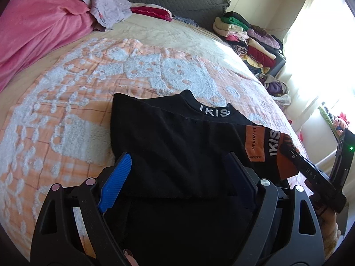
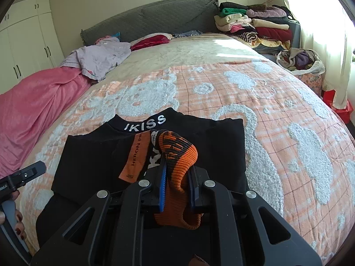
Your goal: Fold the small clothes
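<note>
We are folding a sleeve across the black top [image 2: 93, 164], which lies flat near the foot edge of the bed [image 2: 288, 115]. Our right gripper [image 2: 177, 190] tilts downward, jaws narrow and pinching the orange cuff [image 2: 179, 155] above the chest. Next it should lay the cuff down and let go. Our left gripper [image 1: 177, 177] hangs wide and empty over the hem.

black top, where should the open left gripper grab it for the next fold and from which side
Judging by how it lies, take the black top at its near left edge, coming in low from the left gripper's own side. The fabric lies flat on the blanket there, and the right gripper already pinches the orange cuff.
</note>
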Tool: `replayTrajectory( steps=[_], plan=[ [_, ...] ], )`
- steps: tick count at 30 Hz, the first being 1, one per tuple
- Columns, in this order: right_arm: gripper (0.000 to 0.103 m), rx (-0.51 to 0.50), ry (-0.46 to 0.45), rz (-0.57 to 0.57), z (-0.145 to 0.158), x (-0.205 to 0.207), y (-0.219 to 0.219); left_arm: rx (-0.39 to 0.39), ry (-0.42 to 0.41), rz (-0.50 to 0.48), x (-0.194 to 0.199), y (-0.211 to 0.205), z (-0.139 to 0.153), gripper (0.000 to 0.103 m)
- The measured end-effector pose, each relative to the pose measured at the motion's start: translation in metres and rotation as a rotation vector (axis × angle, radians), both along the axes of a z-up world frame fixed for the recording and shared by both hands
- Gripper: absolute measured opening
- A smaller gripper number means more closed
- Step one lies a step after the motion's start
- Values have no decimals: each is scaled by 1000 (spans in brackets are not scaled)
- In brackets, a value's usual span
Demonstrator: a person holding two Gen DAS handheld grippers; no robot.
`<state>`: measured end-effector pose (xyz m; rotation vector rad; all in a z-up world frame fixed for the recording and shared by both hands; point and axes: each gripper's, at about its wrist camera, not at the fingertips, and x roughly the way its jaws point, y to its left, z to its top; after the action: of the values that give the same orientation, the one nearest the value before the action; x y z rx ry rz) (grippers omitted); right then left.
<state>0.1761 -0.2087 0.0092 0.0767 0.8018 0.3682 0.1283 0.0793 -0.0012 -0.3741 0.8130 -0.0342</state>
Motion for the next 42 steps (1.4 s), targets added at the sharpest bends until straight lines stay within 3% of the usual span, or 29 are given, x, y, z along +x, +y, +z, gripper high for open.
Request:
replayTrajectory(
  steps=[16,20,34,42],
  plan=[
    [24,-52,-10,-75,-5,4,-12,21,109,-53,35,-15,-34,75],
    [31,-49,-17,-90,-2,3,-19,27,121,-58,34,-16,-41,75],
    [39,-73,91,147,-20,-7,46,33,138,-61,26,-12,-48,73],
    [39,-116,169,148,-43,-4,50,63,148,-73,23,-15,-50,73]
  ],
)
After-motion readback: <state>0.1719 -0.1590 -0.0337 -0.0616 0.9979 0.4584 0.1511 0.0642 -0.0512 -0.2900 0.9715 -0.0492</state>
